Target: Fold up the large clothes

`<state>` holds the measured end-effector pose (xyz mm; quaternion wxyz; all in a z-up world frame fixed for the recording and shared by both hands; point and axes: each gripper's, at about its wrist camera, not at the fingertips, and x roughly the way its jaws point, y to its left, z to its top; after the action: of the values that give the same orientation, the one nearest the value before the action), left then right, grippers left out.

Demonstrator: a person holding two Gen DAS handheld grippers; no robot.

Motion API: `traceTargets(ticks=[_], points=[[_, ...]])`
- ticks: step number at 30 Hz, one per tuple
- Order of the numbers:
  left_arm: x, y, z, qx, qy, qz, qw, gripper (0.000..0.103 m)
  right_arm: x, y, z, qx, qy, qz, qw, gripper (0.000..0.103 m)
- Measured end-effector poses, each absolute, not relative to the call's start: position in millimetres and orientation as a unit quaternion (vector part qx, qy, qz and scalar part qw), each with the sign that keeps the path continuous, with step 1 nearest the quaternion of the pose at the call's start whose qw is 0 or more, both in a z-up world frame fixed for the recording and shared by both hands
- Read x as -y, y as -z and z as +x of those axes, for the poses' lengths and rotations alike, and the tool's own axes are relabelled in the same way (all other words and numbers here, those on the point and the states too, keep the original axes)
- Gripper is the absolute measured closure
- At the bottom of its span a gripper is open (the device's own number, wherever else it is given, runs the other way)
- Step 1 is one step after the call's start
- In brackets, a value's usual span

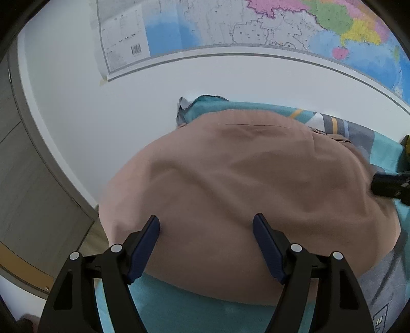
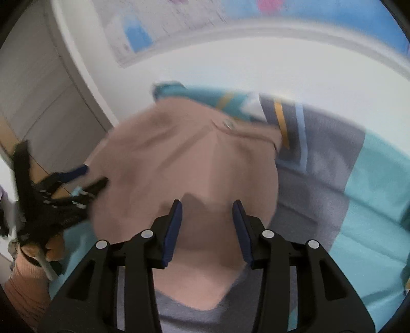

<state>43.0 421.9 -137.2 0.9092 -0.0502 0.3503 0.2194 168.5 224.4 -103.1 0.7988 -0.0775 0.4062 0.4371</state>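
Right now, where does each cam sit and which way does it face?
Left wrist: on the left gripper, jaws open, looking over the pink garment toward the wall map; right gripper's tip at the right edge.
Right wrist: on the right gripper, jaws open, blurred, facing the same way; the left gripper and hand at left.
Shared: garment, teal bedsheet, map.

A colourful paper wall map (image 1: 256, 23) hangs on the plain white wall (image 1: 77, 102) beyond the tongs; a grey wooden door (image 1: 30, 184) stands left.
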Motion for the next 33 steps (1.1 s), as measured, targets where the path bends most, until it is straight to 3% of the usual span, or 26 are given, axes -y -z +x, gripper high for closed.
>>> traceTargets(ticks=[4,8,12,17,20,26,33], points=[[-414.6,131.2,27.1,-0.33,-0.207,-0.072,0.918,0.023,-221.8,95.0,132.3,-0.359,-0.46,-0.093,0.807,0.059],[-395.0,132.3,10.8,-0.319,-0.198,-0.076,0.924,0.008,-228.8,113.0,103.6,-0.354,-0.457,-0.135,0.805,0.047],[-376.8,141.7,9.5,-0.328,-0.201,-0.063,0.921,0.008,-231.5,135.4,96.5,-0.376,-0.441,-0.156,0.8,0.045],[-366.4,137.8,-2.7,-0.317,-0.214,-0.076,0.921,0.008,-211.5,119.1,89.4,-0.358,-0.445,-0.123,0.811,0.046],[-356.0,130.9,-14.8,-0.302,-0.218,-0.081,0.925,0.007,-197.0,110.5,78.6,-0.345,-0.447,-0.113,0.818,0.04],[-324.4,123.3,-32.4,-0.298,-0.225,-0.09,0.923,0.007,-180.4,101.6,53.0,-0.309,-0.444,-0.116,0.833,0.019],[-299.2,114.7,-49.2,-0.288,-0.241,-0.086,0.923,0.007,-163.7,100.9,34.9,-0.299,-0.444,-0.11,0.838,0.01]])
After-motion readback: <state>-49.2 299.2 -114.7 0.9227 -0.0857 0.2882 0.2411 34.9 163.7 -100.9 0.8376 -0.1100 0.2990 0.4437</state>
